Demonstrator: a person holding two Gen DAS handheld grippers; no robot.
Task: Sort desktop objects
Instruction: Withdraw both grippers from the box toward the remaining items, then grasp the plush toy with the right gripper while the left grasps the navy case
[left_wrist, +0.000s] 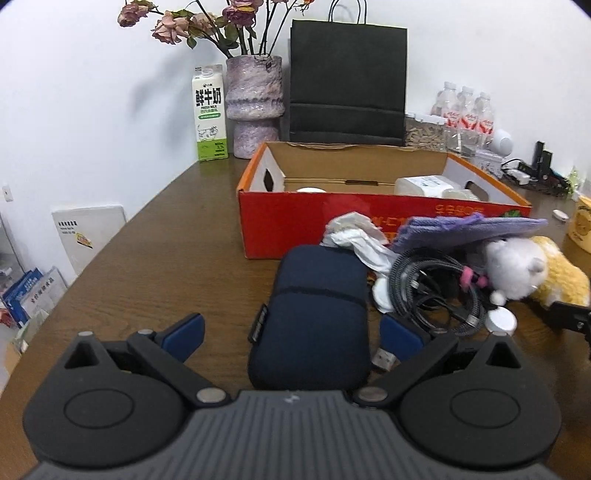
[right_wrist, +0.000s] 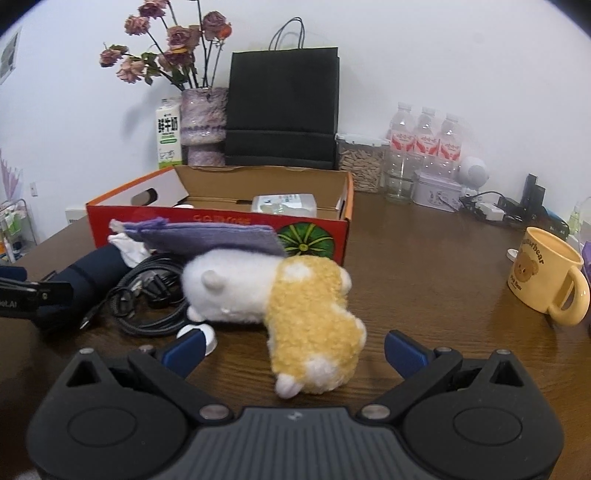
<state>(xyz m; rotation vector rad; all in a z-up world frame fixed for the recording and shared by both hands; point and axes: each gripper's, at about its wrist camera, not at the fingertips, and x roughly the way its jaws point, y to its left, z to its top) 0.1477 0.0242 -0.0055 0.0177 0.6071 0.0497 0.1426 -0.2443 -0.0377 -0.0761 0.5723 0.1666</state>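
Desktop clutter sits in one heap on the brown table (left_wrist: 147, 258), directly in front of the red cardboard box (left_wrist: 295, 225), which already holds a white container (left_wrist: 421, 186).

Left gripper (left_wrist: 291, 332): jaws spread wide, nothing gripped. Navy pouch (left_wrist: 314, 317) lies lengthwise between the two blue pads, its near end toward the camera. Left pad is clear of the fabric; right pad looks just beside it, contact uncertain.

Right gripper (right_wrist: 293, 350): also released, jaws wide. Plush toy (right_wrist: 288, 299) lies on its side, yellow rear end between the pads, white head away and to the left. Neither pad touches it.

Heap between them: black coiled cable (left_wrist: 436, 291), crumpled white tissue (left_wrist: 354, 236), purple cloth (left_wrist: 469, 227) resting over tissue and toy. A small white puck (right_wrist: 197, 336) lies just beside the right gripper's left pad.

Judgement, step in hand: likely close on pouch and toy, then carry each to the box.

Notes for doing it well:
- Centre the pouch before closing; the right pad is near a USB plug (left_wrist: 384, 360), so avoid pinching cable with it.
- Toy is soft; grip the body's middle, not the tail end.
- Cloth overlaps the toy's head, so lift slowly or it drags along.
- Yellow mug (right_wrist: 546, 277) stands well apart, no risk.
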